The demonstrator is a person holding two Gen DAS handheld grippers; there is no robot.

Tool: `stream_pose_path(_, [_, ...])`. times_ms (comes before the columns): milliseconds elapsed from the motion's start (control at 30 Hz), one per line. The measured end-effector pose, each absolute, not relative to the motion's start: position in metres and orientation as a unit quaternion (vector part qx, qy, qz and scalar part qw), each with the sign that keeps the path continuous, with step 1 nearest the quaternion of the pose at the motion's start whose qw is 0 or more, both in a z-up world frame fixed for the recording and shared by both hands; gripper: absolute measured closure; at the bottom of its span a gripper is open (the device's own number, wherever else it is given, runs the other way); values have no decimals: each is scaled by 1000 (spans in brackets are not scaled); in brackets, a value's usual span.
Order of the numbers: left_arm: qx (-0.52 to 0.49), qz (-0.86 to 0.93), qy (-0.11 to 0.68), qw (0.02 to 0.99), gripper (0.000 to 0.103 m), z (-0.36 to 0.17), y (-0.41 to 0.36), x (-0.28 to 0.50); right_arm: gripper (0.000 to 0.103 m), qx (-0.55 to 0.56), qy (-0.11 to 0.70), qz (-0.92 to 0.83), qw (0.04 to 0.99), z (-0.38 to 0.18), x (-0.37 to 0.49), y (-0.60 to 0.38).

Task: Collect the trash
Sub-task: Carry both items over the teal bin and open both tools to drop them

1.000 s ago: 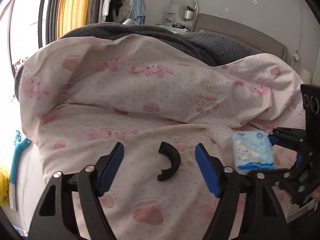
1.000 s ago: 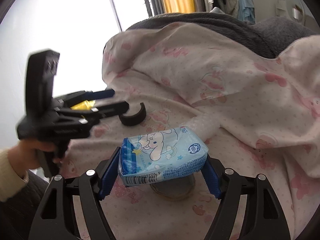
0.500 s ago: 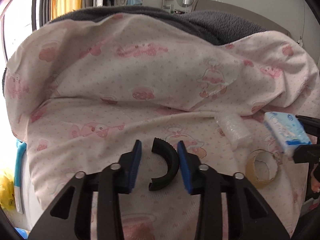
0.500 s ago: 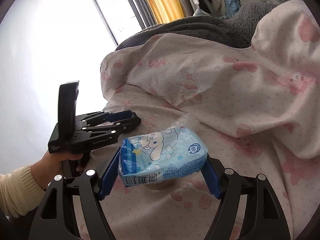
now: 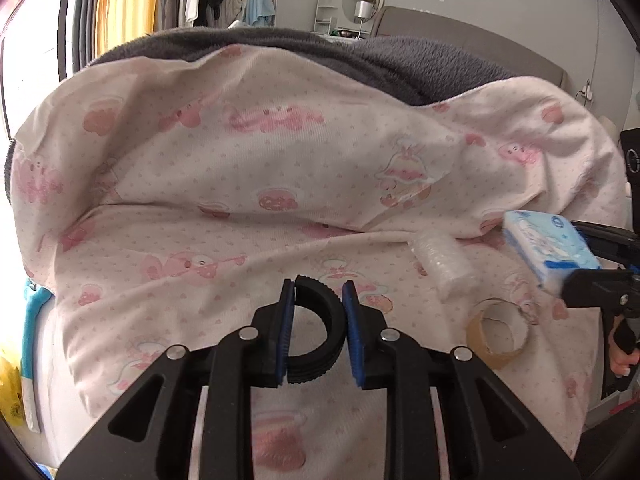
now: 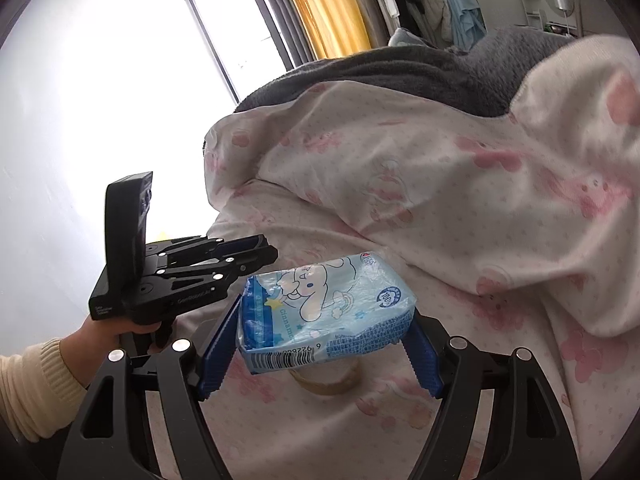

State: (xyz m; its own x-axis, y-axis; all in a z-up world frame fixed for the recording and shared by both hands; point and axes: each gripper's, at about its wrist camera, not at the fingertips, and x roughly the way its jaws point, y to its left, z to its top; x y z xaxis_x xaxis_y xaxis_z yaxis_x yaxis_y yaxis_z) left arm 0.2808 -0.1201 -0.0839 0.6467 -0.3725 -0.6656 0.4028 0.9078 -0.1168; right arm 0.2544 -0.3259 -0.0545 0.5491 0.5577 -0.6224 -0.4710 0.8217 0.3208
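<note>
My left gripper (image 5: pixel 318 330) is shut on a black curved plastic piece (image 5: pixel 325 332), a half ring, just above the pink patterned bed sheet (image 5: pixel 224 184). My right gripper (image 6: pixel 326 346) is shut on a blue tissue pack (image 6: pixel 324 312) with a cartoon dog and holds it above the bed. The pack also shows at the right of the left wrist view (image 5: pixel 548 246). The left gripper shows at the left of the right wrist view (image 6: pixel 256 252). An empty brown tape roll (image 5: pixel 498 334) and a clear crumpled plastic wrapper (image 5: pixel 442 262) lie on the sheet.
A grey fleece blanket (image 5: pixel 360 60) lies behind the raised pink duvet fold. The tape roll sits under the tissue pack in the right wrist view (image 6: pixel 328 384). A blue and yellow item (image 5: pixel 28 340) hangs at the bed's left edge. A bright window (image 6: pixel 120 60) is at the left.
My left gripper has closed onto the black curved piece, which lay free between open fingers a second ago. My right gripper has kept the tissue pack and has risen slightly.
</note>
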Motion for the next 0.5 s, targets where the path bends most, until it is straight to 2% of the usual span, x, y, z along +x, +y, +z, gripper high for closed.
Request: stream_pose_path(500, [7, -197, 373, 907, 77, -81, -66, 250, 28, 47, 366, 300, 880, -36, 264, -256])
